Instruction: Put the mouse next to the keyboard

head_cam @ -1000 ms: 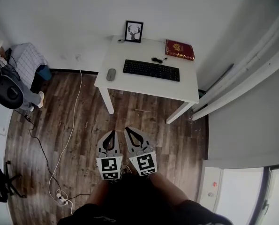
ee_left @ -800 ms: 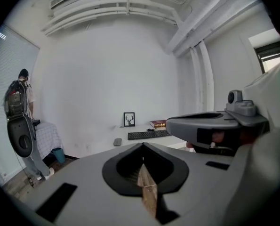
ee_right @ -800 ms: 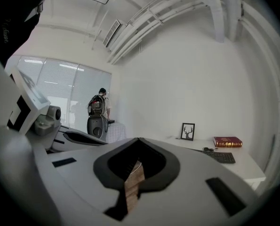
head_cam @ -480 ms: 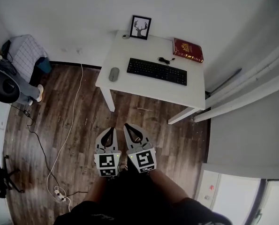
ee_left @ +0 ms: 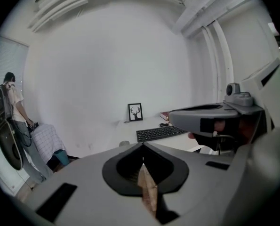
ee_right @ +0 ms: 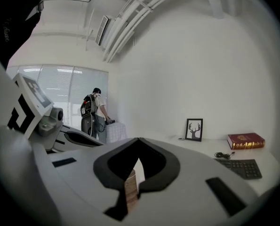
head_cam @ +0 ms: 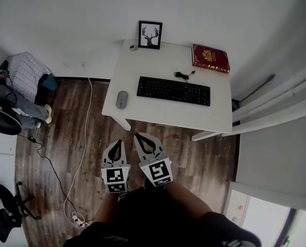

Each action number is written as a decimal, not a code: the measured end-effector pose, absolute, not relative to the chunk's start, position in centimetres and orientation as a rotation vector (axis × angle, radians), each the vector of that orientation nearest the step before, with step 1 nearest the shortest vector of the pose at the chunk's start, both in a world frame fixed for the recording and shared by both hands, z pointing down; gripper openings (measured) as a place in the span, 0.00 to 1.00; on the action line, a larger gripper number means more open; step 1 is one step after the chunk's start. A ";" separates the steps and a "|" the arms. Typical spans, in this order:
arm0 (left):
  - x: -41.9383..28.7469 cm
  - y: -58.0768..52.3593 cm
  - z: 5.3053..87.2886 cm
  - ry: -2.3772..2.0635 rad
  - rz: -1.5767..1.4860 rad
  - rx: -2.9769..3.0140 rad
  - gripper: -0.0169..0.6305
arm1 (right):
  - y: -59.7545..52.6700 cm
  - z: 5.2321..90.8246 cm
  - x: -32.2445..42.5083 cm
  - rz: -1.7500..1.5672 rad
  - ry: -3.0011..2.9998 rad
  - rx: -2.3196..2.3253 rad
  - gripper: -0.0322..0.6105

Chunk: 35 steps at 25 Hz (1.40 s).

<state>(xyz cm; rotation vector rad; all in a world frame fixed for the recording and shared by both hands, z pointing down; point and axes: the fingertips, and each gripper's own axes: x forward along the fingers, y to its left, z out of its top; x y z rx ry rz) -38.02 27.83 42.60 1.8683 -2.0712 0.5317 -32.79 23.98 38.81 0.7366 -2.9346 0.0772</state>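
Off at the far left, a person [head_cam: 16, 104] stands beside a checked cloth [head_cam: 27, 71] by the wall, and a white cord [head_cam: 79, 138] trails across the wood floor [head_cam: 55, 138]. Next come the two tools, held low over the floor in front of the desk [head_cam: 158, 66] and well apart from it. The left tool [head_cam: 117, 143] has its jaws pressed together with nothing between them. The right tool [head_cam: 137, 135], just beside it, is likewise pressed together and holds nothing.

On the white desk, the mouse [head_cam: 122, 99] lies near the left front corner, to the left of the keyboard [head_cam: 173, 90] with a strip of bare desk between them. A framed deer picture [head_cam: 150, 34] stands upright at the back against the wall. The keyboard sits toward the middle, and a small black cable [head_cam: 183, 75] lies just behind it. A red book [head_cam: 210, 58] lies flat at the right rear corner.
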 end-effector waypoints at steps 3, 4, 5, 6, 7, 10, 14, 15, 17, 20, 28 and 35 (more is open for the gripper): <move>-38.5 25.4 43.7 -2.031 0.610 1.837 0.03 | 21.1 39.5 -33.1 0.085 -2.919 0.738 0.08; -38.6 24.8 43.8 -2.025 0.624 1.830 0.03 | 20.3 39.7 -33.2 0.076 -2.914 0.734 0.08; -38.8 24.2 44.0 -2.024 0.633 1.822 0.03 | 19.7 39.9 -33.3 0.065 -2.911 0.725 0.08; -39.1 23.6 44.2 -2.025 0.639 1.816 0.03 | 19.0 40.1 -33.6 0.055 -2.910 0.715 0.08; -39.3 23.0 44.5 -2.021 0.646 1.811 0.03 | 18.4 40.3 -33.8 0.052 -2.907 0.707 0.08; -39.7 22.0 45.5 -1.979 0.658 1.796 0.03 | 17.0 40.9 -34.3 0.072 -2.891 0.700 0.08; -41.5 20.2 46.6 -1.947 0.667 1.784 0.03 | 15.2 42.0 -35.8 0.100 -2.870 0.701 0.08; -42.1 19.5 46.9 -1.937 0.667 1.785 0.03 | 14.7 42.2 -36.3 0.102 -2.860 0.705 0.08; -43.3 18.2 47.6 -1.911 0.666 1.793 0.03 | 13.7 42.7 -37.3 0.098 -2.837 0.714 0.08; -45.1 16.0 48.9 -1.855 0.684 1.813 0.03 | 11.8 43.6 -38.9 0.091 -2.797 0.731 0.08; -48.6 11.7 52.4 -1.720 0.766 1.805 0.03 | 7.4 45.1 -42.8 0.129 -2.720 0.780 0.08; -50.3 9.3 56.2 -1.606 0.841 1.747 0.26 | 5.3 47.0 -44.0 0.168 -2.652 0.821 0.08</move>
